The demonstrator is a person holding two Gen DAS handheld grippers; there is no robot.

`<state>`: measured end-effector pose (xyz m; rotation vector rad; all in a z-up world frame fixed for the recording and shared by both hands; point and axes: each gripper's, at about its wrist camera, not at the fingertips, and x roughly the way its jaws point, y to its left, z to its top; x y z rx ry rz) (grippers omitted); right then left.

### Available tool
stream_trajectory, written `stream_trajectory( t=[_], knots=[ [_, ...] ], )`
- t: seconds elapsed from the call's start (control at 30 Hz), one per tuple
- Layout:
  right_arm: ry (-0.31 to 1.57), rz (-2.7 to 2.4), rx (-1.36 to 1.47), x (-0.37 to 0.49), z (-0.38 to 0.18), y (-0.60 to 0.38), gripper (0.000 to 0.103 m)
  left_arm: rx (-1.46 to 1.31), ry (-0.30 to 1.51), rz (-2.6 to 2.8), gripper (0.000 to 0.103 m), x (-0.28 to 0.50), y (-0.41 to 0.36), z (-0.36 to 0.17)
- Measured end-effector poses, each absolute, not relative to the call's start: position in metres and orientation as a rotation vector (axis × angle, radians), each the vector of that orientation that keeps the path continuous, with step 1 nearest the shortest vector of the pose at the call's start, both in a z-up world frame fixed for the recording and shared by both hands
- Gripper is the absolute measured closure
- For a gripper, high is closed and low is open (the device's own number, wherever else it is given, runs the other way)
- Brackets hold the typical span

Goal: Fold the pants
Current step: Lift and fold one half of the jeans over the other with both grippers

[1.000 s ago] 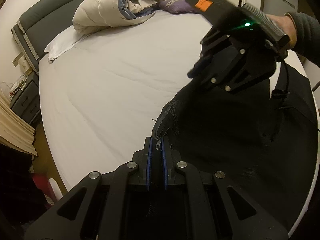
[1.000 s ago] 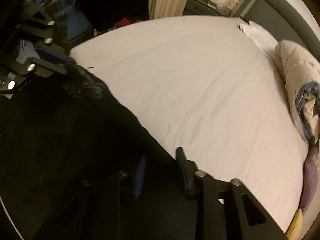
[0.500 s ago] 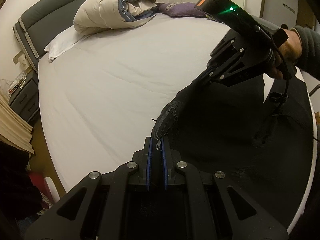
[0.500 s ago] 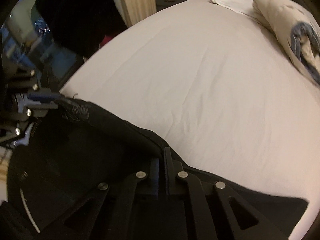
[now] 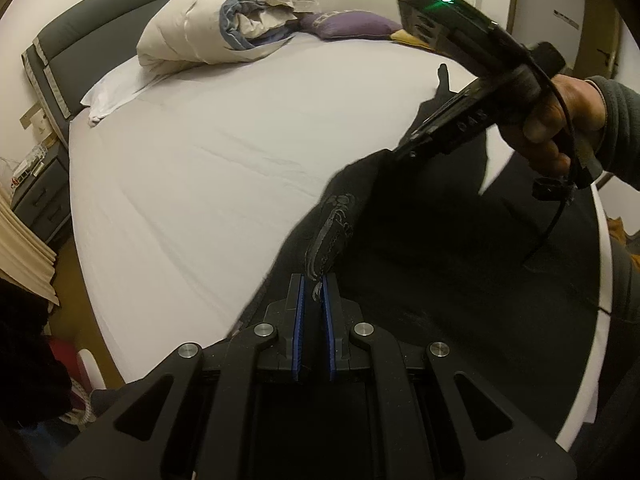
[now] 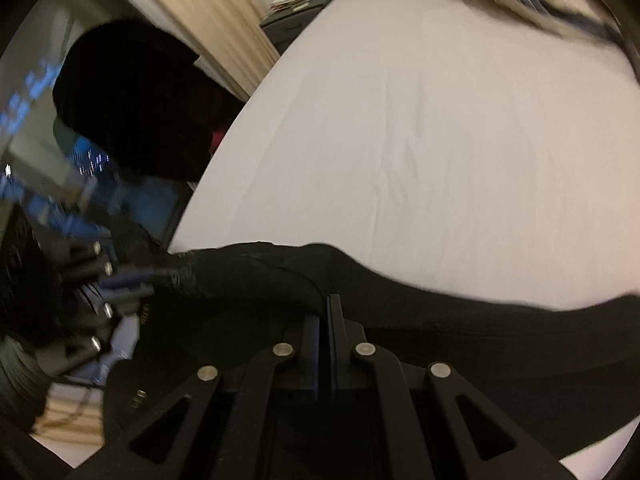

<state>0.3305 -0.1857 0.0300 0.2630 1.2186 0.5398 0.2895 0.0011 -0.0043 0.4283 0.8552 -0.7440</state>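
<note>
Black pants (image 5: 432, 248) lie on the near right part of a white bed (image 5: 208, 152). My left gripper (image 5: 313, 284) is shut on the waistband, whose grey print shows just above its blue pads. In the left wrist view a hand holds my right gripper (image 5: 400, 151) farther along the same band edge, its tips buried in the cloth. The right wrist view shows my right gripper (image 6: 328, 300) shut on the black band (image 6: 256, 276), which stretches left to my left gripper (image 6: 152, 276). One pant leg (image 5: 442, 80) trails toward the far side.
A rolled cream duvet (image 5: 224, 24) and a white pillow (image 5: 116, 92) lie by the grey headboard (image 5: 80, 40), with a purple cushion (image 5: 348, 26) beside them. A grey nightstand (image 5: 38, 196) and beige curtains (image 6: 208, 12) flank the bed. A dark shape (image 6: 132, 100) stands by the bed's edge.
My right gripper rolled over and shut on the waistband edge, then both grippers drew the band along the bed. The left grip stayed the same.
</note>
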Motion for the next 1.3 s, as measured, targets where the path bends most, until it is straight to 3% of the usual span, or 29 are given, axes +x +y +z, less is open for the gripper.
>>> stream_trajectory(
  t=[0.23, 0.6, 1.07, 1.3],
  knots=[
    [1.225, 0.57, 0.34, 0.319, 0.034, -0.171, 0.099, 0.414, 0.855, -0.765, 0.095, 0.253, -0.002, 0.001],
    [1.288, 0.582, 0.277, 0.212, 0.019, -0.182, 0.099, 0.466, 0.918, -0.853, 0.095, 0.164, -0.009, -0.028],
    [1.233, 0.5, -0.141, 0.116, 0.042, -0.14, 0.099, 0.555, 0.916, -0.888, 0.095, 0.071, -0.011, -0.031],
    [1.242, 0.466, -0.159, 0.109, 0.03, -0.123, 0.099, 0.588, 0.94, -0.898, 0.095, 0.042, -0.009, -0.05]
  ],
)
